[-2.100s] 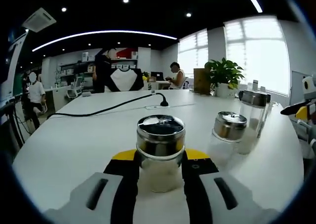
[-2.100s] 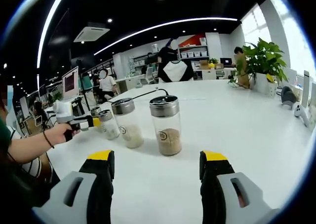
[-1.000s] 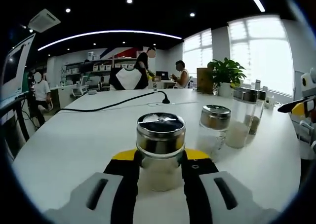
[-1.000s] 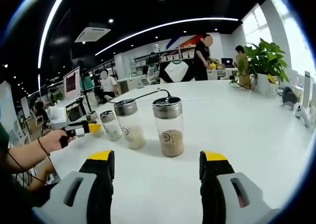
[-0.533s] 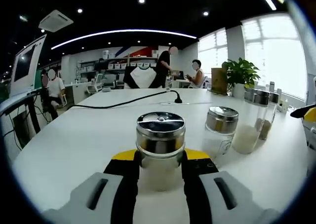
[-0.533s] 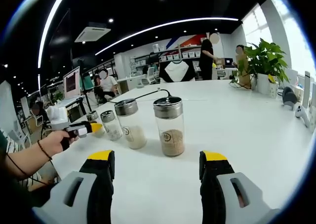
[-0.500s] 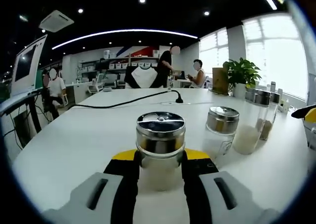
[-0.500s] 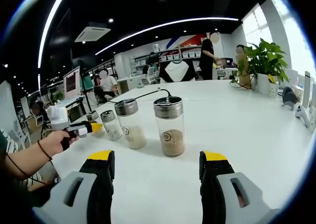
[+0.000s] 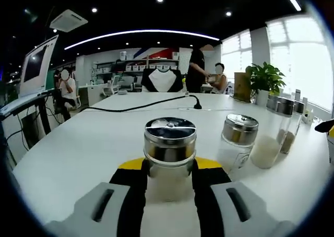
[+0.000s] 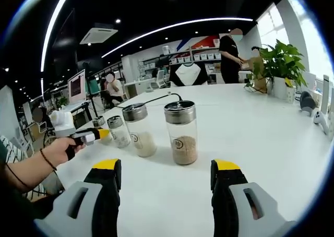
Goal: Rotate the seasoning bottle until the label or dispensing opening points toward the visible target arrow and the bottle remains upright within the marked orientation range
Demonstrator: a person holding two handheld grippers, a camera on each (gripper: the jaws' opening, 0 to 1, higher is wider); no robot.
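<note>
In the left gripper view a glass seasoning bottle [image 9: 169,156] with a shiny metal lid stands upright on the white table [image 9: 78,148]. My left gripper [image 9: 168,168] is shut on its glass body, one black jaw on each side. In the right gripper view the left gripper [image 10: 87,137] appears at the far left in a person's hand, with the held bottle's lid [image 10: 98,122] just above it. My right gripper [image 10: 166,175] is open low over the table, nothing between its jaws, a short way in front of the brown-filled bottle [image 10: 181,133].
A short bottle [image 9: 237,142], a tall white-filled bottle [image 9: 274,133] and one behind it stand in a row to the right of the held one. The right gripper view shows the same row [image 10: 138,130]. A black cable [image 9: 135,107] crosses the far table. A plant [image 10: 282,64] and people are beyond.
The left gripper view has swung so the room drifts right while the bottle stays gripped between the jaws. The right gripper view has barely moved. A person at the back has walked to the right.
</note>
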